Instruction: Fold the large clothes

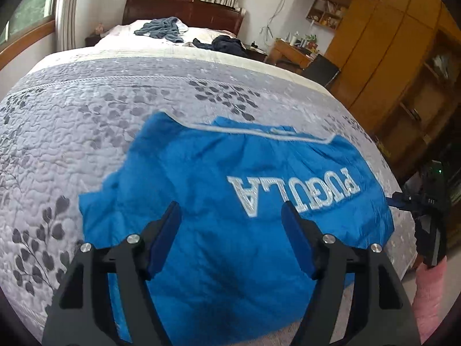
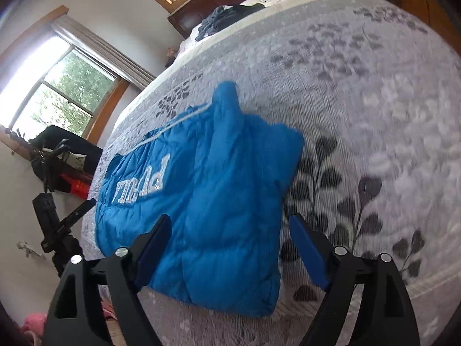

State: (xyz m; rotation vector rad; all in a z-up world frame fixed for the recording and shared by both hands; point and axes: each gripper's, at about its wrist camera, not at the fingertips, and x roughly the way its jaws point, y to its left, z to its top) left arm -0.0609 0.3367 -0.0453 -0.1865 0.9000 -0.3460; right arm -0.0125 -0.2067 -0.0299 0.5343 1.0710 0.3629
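A blue padded jacket [image 1: 201, 173] with white letters lies folded on the grey leaf-patterned bed quilt [image 1: 86, 121]. My left gripper [image 1: 229, 213] hovers open over the jacket's near part, with nothing pinched between its blue pads. In the right wrist view the jacket [image 2: 216, 187] is a thick folded block with a sleeve lying along its top. My right gripper [image 2: 230, 225] is open just above the jacket's near corner. In the left wrist view the right gripper [image 1: 402, 201] sits by the jacket's right edge. The left gripper [image 2: 86, 204] shows at that frame's left.
Two heaps of dark clothes [image 1: 161, 30] [image 1: 227, 44] lie near the wooden headboard [image 1: 184, 8]. A desk and black chair [image 1: 319, 69] and wooden wardrobes [image 1: 374, 43] stand to the right of the bed. A pink sleeve [image 1: 429, 294] holds the right gripper. Black and red items [image 2: 66, 170] stand below the window.
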